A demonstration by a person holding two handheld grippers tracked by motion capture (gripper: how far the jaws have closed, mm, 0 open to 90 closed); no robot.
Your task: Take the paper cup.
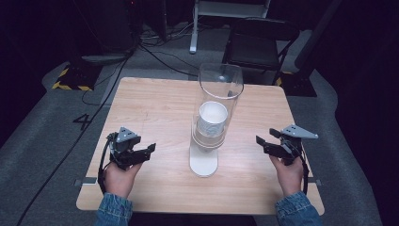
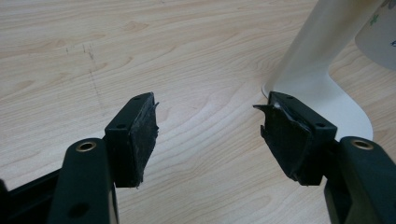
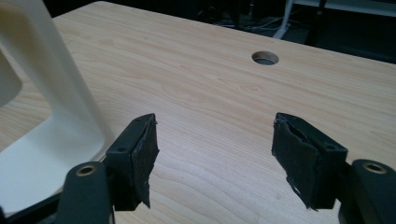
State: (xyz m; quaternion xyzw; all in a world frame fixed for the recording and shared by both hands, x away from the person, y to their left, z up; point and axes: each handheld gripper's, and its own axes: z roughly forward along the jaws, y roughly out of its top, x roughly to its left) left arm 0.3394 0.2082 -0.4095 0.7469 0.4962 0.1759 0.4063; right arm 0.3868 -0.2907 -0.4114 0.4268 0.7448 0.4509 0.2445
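Cups (image 1: 212,118) are sitting stacked inside the clear dispenser tube (image 1: 220,89) on its white stand (image 1: 203,162), mid-desk toward the near edge. I am holding the left gripper (image 1: 147,151) and right gripper (image 1: 264,144) released, empty, flanking it.

Clear plastic tube cup dispenser (image 1: 214,101) on a white stand (image 1: 203,162), upright mid-tabletop, stack of white paper cups (image 1: 212,120) inside, rims up, between both grippers.
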